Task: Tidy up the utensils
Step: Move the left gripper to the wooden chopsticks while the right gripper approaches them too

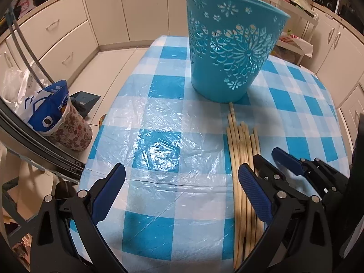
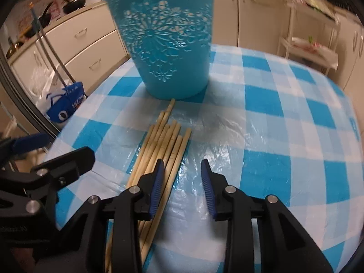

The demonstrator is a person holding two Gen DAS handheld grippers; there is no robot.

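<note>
While the bundle of wooden chopsticks lay flat on the blue-checked plastic tablecloth, tips pointing toward 12 o'clock at the turquoise cut-out bin, neither gripper held anything. Right gripper hovered low w/ jaws parted; its left finger sat over the sticks' right edge, the other over bare cloth at 3 o'clock of them, so prob. lining up to straddle a stick or two, though whether it touched them couldn't be told. Left gripper was spread wide & empty, w/ the sticks at its 3 o'clock under its right finger, likely waiting nearby to steady or help. The bin stood upright just beyond the longest stick's tip, mouth up, apparently the drop-off spot. Sticks lay roughly parallel, staggered ends, which should make grabbing several at once easier than one.
</note>
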